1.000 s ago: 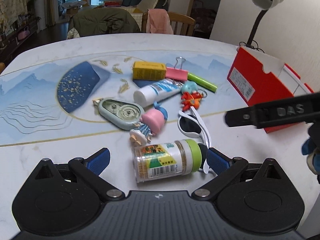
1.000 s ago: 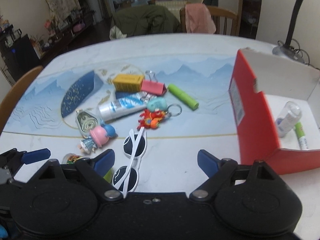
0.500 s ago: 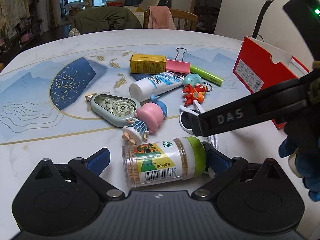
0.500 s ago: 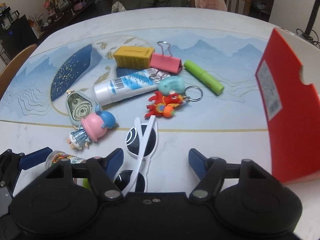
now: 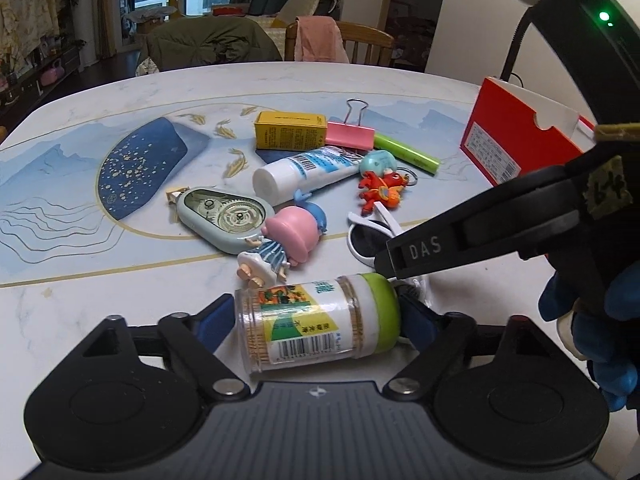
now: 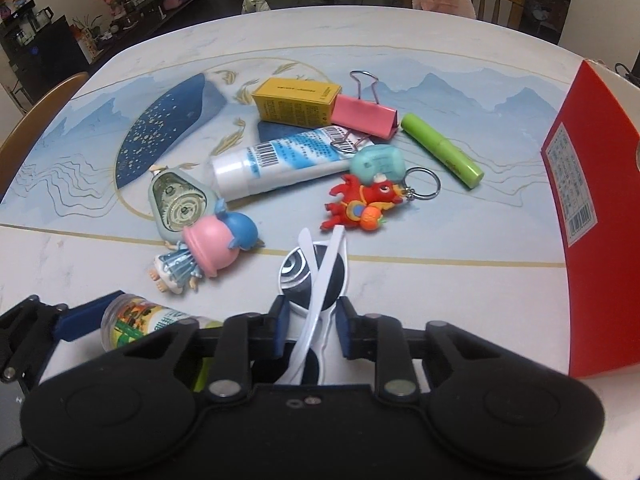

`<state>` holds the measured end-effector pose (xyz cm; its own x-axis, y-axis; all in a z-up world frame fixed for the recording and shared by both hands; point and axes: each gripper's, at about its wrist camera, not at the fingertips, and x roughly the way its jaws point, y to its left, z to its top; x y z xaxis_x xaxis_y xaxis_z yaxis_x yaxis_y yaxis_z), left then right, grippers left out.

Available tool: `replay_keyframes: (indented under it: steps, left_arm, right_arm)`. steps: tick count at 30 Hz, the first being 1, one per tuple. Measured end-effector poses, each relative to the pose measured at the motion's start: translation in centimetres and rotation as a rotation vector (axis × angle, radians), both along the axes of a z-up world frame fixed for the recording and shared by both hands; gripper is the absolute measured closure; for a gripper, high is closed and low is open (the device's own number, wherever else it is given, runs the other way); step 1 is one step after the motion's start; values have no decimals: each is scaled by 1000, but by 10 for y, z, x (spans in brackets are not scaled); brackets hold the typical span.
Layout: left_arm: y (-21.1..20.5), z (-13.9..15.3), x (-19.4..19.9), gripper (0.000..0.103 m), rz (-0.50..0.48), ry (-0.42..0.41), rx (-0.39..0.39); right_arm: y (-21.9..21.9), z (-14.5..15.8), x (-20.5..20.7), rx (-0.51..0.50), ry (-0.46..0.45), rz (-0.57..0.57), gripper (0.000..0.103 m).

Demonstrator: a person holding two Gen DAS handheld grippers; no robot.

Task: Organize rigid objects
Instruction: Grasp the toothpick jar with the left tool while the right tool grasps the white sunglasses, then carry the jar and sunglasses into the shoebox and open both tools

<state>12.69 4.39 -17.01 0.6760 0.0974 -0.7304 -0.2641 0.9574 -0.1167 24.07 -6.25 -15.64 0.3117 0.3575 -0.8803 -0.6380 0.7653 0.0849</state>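
Observation:
A clear toothpick jar (image 5: 316,324) with a green cap lies on its side on the table, right in front of me. My left gripper (image 5: 316,316) has its jaws closing on it, one blue pad at the jar's base and the other at the cap. White sunglasses (image 6: 316,268) lie folded just right of the jar. My right gripper (image 6: 312,320) points steeply down, and its closing pads pinch the sunglasses' frame. In the left wrist view that gripper's black finger (image 5: 440,248) crosses over the sunglasses (image 5: 368,236). The jar (image 6: 140,320) also shows at the right wrist view's lower left.
A red open box (image 6: 592,216) stands at the right. Beyond my grippers lie a pink-hatted doll (image 6: 212,252), a correction-tape case (image 6: 176,204), a toothpaste tube (image 6: 280,164), a yellow carton (image 6: 296,100), a pink binder clip (image 6: 364,116), a green stick (image 6: 440,152) and a red keychain (image 6: 360,204).
My right gripper came down over the sunglasses and its jaws closed from wide apart onto them. My left gripper's jaws narrowed onto the jar's ends.

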Motion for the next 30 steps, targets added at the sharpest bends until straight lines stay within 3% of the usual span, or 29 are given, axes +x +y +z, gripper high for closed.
replay_keyframes:
  steps: [4, 6, 17, 30]
  left_arm:
    - [0, 1, -2, 17, 5, 9, -4]
    - [0, 1, -3, 18, 7, 16, -10]
    - [0, 16, -11, 18, 18, 30, -52]
    - [-20, 79, -5, 18, -66, -43, -80]
  right_arm:
    - [-3, 2, -1, 9, 0, -5, 89]
    - [-5, 5, -1, 19, -4, -7, 99]
    - [-31, 27, -8, 70, -14, -38, 99]
    - [-87, 89, -17, 210, -35, -89, 99]
